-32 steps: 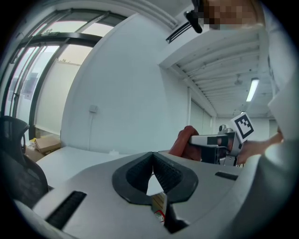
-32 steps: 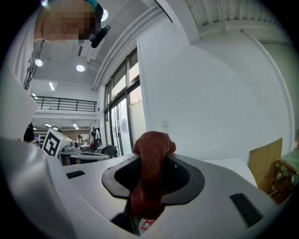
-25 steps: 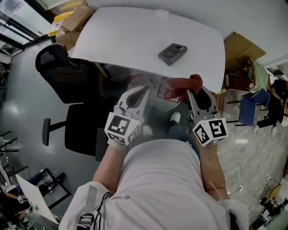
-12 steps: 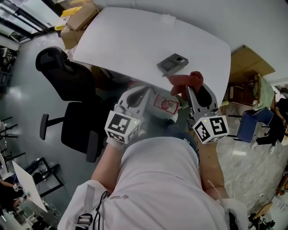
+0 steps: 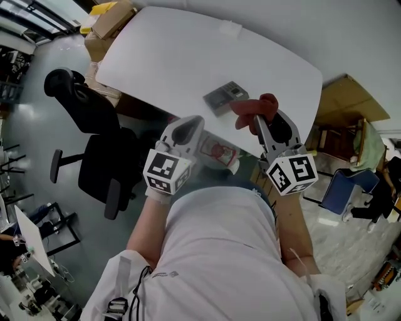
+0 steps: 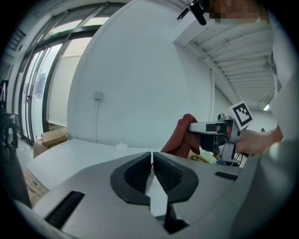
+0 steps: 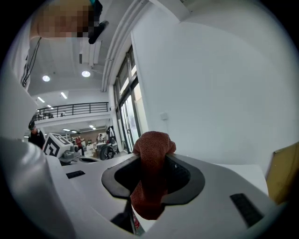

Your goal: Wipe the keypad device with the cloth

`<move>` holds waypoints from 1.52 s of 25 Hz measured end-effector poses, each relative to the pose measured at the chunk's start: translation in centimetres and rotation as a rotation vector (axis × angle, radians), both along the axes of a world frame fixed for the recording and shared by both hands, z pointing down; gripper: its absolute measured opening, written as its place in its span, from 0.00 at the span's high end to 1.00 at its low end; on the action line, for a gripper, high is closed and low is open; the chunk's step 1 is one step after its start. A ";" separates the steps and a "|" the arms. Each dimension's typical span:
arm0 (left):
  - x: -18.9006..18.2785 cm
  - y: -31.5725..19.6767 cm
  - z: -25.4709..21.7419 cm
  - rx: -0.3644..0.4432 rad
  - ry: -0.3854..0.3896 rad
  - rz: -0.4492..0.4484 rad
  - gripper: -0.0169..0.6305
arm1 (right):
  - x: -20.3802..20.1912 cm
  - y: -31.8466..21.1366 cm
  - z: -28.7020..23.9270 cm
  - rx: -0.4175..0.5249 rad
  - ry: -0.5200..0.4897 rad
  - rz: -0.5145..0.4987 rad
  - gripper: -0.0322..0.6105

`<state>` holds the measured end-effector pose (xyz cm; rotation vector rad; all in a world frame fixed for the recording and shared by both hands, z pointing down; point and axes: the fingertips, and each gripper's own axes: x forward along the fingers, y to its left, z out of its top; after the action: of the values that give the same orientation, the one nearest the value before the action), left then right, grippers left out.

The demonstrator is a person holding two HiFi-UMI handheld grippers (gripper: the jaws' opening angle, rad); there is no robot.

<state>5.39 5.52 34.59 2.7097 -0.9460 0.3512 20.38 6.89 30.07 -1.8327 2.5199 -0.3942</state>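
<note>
The grey keypad device (image 5: pixel 220 98) lies on the white table (image 5: pixel 175 50), near its front edge. My right gripper (image 5: pixel 262 120) is shut on a bunched red cloth (image 5: pixel 252 111), which hangs just right of the device and slightly above the table. In the right gripper view the red cloth (image 7: pixel 150 172) fills the gap between the jaws of my right gripper (image 7: pixel 153 161). My left gripper (image 5: pixel 185 128) is shut and empty, just in front of the table's near edge, left of the device. The left gripper view shows my left gripper (image 6: pixel 152 163) with its jaws together and the cloth (image 6: pixel 181 137) beyond.
A black office chair (image 5: pixel 84 113) stands left of the table. Cardboard boxes (image 5: pixel 108 19) sit at the table's far left corner. A brown board (image 5: pixel 344 106) and a blue chair (image 5: pixel 338 188) are on the right. A small white object (image 5: pixel 229 26) lies at the table's far edge.
Both grippers have come forward toward the table. The cloth now hangs beside the keypad device, at the table's front edge, instead of well short of it.
</note>
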 end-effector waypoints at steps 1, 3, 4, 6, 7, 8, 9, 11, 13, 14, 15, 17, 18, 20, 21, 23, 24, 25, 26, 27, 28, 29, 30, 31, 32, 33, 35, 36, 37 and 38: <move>0.6 -0.3 0.2 -0.006 -0.009 -0.007 0.95 | 0.7 -0.3 0.2 -0.008 -0.004 -0.009 0.77; 1.5 -0.7 0.8 -0.015 -0.033 -0.022 0.95 | 1.9 -0.8 0.6 -0.018 -0.011 -0.027 0.77; 1.7 -0.8 1.1 -0.020 -0.048 -0.030 0.95 | 2.2 -1.1 0.9 -0.023 -0.011 -0.040 0.77; 2.2 -0.9 2.0 -0.040 -0.070 -0.045 0.95 | 2.6 -1.5 1.4 -0.038 -0.001 -0.071 0.77; 2.5 -0.8 2.5 -0.054 -0.076 -0.049 0.95 | 2.7 -1.7 1.8 -0.049 0.005 -0.087 0.77; 2.7 -0.7 3.1 -0.069 -0.081 -0.051 0.95 | 2.7 -1.9 2.2 -0.060 0.013 -0.101 0.77; 2.9 -0.6 3.8 -0.084 -0.086 -0.052 0.95 | 2.7 -2.2 2.7 -0.072 0.020 -0.113 0.77; 3.3 -0.5 5.2 -0.112 -0.098 -0.054 0.95 | 2.6 -2.6 3.5 -0.095 0.040 -0.134 0.77; 3.6 -0.6 6.5 -0.135 -0.105 -0.054 0.95 | 2.3 -3.2 4.2 -0.115 0.072 -0.158 0.77; 3.8 -0.8 7.1 -0.147 -0.106 -0.052 0.95 | 2.1 -3.5 4.5 -0.123 0.092 -0.172 0.77; 3.9 -1.1 7.6 -0.156 -0.107 -0.049 0.95 | 1.8 -3.8 4.7 -0.129 0.113 -0.185 0.77; 4.2 -1.8 8.5 -0.174 -0.110 -0.043 0.94 | 1.2 -4.4 5.3 -0.142 0.157 -0.211 0.77; 4.3 -2.0 9.1 -0.185 -0.112 -0.037 0.90 | 0.9 -4.7 5.6 -0.152 0.178 -0.223 0.77; 4.6 -2.5 10.4 -0.207 -0.121 -0.023 0.80 | 0.3 -5.4 6.3 -0.180 0.216 -0.248 0.77; 4.6 -2.7 11.2 -0.217 -0.127 -0.015 0.80 | 0.0 -5.7 6.7 -0.196 0.234 -0.259 0.77; 4.5 -3.2 12.7 -0.239 -0.133 0.002 0.80 | -0.8 -6.6 7.6 -0.227 0.274 -0.278 0.77; 4.4 -3.4 13.4 -0.253 -0.132 0.009 0.80 | -1.2 -7.1 8.1 -0.241 0.298 -0.286 0.77; 4.3 -3.6 14.1 -0.270 -0.129 0.016 0.80 | -1.5 -7.5 8.6 -0.258 0.322 -0.295 0.77; 4.3 -3.8 14.8 -0.286 -0.128 0.026 0.80 | -1.9 -7.9 9.2 -0.278 0.346 -0.305 0.77; 4.2 -3.9 15.5 -0.299 -0.130 0.040 0.80 | -2.3 -8.2 9.9 -0.305 0.369 -0.319 0.77; 4.2 -4.0 16.1 -0.307 -0.136 0.058 0.80 | -2.7 -8.6 10.8 -0.337 0.393 -0.334 0.77; 4.2 -4.1 16.6 -0.312 -0.143 0.077 0.80 | -3.1 -8.9 11.8 -0.370 0.419 -0.351 0.77; 4.2 -4.2 17.1 -0.314 -0.148 0.095 0.80 | -3.4 -9.1 12.9 -0.402 0.449 -0.369 0.77; 4.2 -4.3 17.4 -0.315 -0.151 0.109 0.80 | -3.7 -9.3 13.9 -0.433 0.481 -0.386 0.77; 4.2 -4.5 17.7 -0.314 -0.152 0.120 0.80 | -4.0 -9.4 14.9 -0.463 0.511 -0.404 0.77; 4.3 -4.7 17.9 -0.312 -0.152 0.129 0.80 | -4.1 -9.4 15.9 -0.492 0.537 -0.420 0.77; 4.6 -5.1 18.4 -0.311 -0.155 0.153 0.80 | -4.4 -9.6 17.6 -0.552 0.560 -0.446 0.77; 4.8 -5.2 18.7 -0.313 -0.160 0.169 0.80 | -4.5 -9.7 18.5 -0.585 0.556 -0.453 0.77; 5.0 -5.3 19.0 -0.313 -0.170 0.187 0.80 | -4.6 -9.9 19.3 -0.618 0.544 -0.458 0.77; 5.1 -5.3 19.2 -0.310 -0.182 0.203 0.80 | -4.7 -10.0 20.0 -0.649 0.530 -0.462 0.77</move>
<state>10.49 0.20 53.83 2.5192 -0.5977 0.7298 15.67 -3.12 50.11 -1.6328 3.5249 -0.9359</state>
